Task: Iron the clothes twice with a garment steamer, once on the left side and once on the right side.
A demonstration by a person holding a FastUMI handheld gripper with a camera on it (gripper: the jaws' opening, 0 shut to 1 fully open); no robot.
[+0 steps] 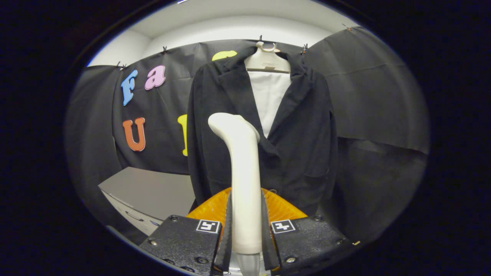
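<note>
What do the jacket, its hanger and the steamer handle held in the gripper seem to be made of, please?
Jacket: dark woven cloth, matte, with soft folds.
Hanger: probably moulded plastic, pale and smooth.
Steamer handle: likely smooth plastic, cream with a soft sheen; the gripper is shut on it.

Soft overhead light is brightening the white ceiling [238, 23]. Fisheye distortion is curving the edges. Focus is holding sharp throughout.

Gripper-mounted fisheye, close, facing hung jacket [264, 130]
</note>
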